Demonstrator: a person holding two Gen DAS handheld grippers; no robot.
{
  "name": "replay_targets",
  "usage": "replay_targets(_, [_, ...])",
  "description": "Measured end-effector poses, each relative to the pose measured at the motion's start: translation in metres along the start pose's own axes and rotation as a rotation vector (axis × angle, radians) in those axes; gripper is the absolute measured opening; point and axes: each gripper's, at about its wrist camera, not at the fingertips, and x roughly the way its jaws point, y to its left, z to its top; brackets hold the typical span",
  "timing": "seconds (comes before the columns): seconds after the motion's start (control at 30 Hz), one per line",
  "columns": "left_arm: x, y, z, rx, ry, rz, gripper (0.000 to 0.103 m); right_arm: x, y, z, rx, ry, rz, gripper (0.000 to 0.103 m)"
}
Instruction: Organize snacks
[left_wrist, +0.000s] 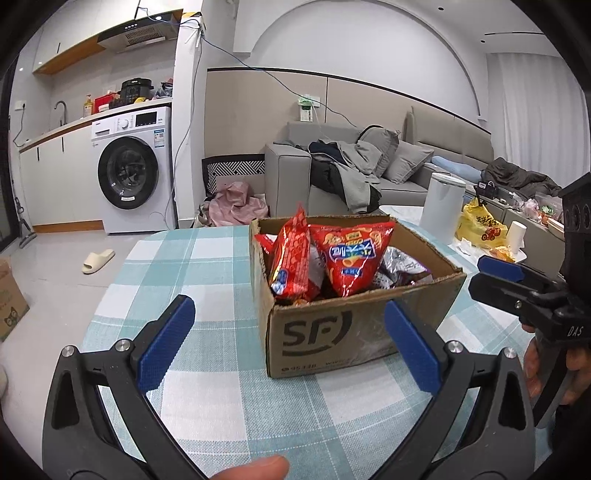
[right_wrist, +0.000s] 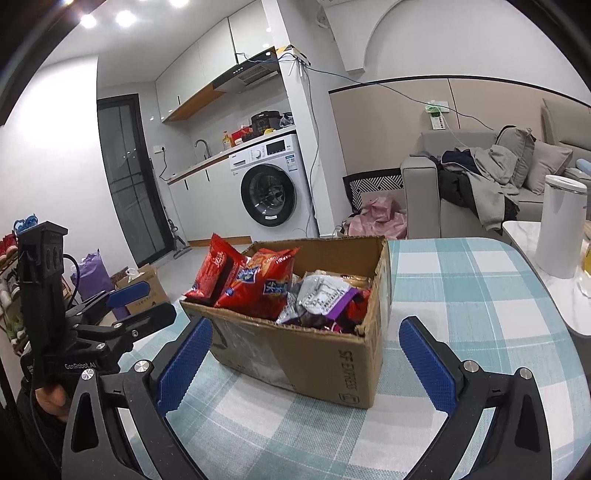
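An open cardboard box (left_wrist: 317, 332) marked SF stands on the checked tablecloth, also in the right wrist view (right_wrist: 332, 362). It holds red snack bags (left_wrist: 351, 254) (right_wrist: 258, 284), a second red bag (left_wrist: 291, 258) and silver-purple packets (right_wrist: 321, 295). My left gripper (left_wrist: 288, 339) is open and empty, just in front of the box's near left corner. My right gripper (right_wrist: 306, 358) is open and empty, jaws on either side of the box's near corner. The right gripper shows at the right edge of the left wrist view (left_wrist: 509, 280); the left gripper shows at the left of the right wrist view (right_wrist: 122, 302).
The checked tablecloth (left_wrist: 184, 266) covers the table around the box. A white cylinder (right_wrist: 557, 229) and a yellow bag (left_wrist: 480, 225) stand on a side table to the right. A sofa with clothes (left_wrist: 351, 173), a washing machine (left_wrist: 133, 173) and floor boxes (right_wrist: 147, 288) lie beyond.
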Motion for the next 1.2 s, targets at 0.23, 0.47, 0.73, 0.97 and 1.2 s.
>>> replay_targets(0.23, [-0.004,0.006,-0.018,-0.019,-0.017,0.018,0.102,-0.008,0.0,-0.012,-0.028,-0.049,-0.023,0.103])
replay_targets(0.47, [-0.004,0.006,-0.028,-0.006,-0.022,0.036,0.102,-0.011,0.002,-0.021,-0.059,-0.078,-0.047,0.103])
replay_targets(0.73, [-0.005,0.006,-0.034,-0.007,-0.041,0.036,0.102,-0.011,0.004,-0.025,-0.079,-0.079,-0.054,0.103])
replay_targets(0.97, [-0.004,0.009,-0.033,-0.023,-0.047,0.036,0.102,-0.02,0.003,-0.027,-0.069,-0.12,-0.061,0.103])
replay_targets(1.2, [-0.005,0.009,-0.032,-0.017,-0.047,0.042,0.102,-0.022,0.003,-0.027,-0.067,-0.117,-0.066,0.103])
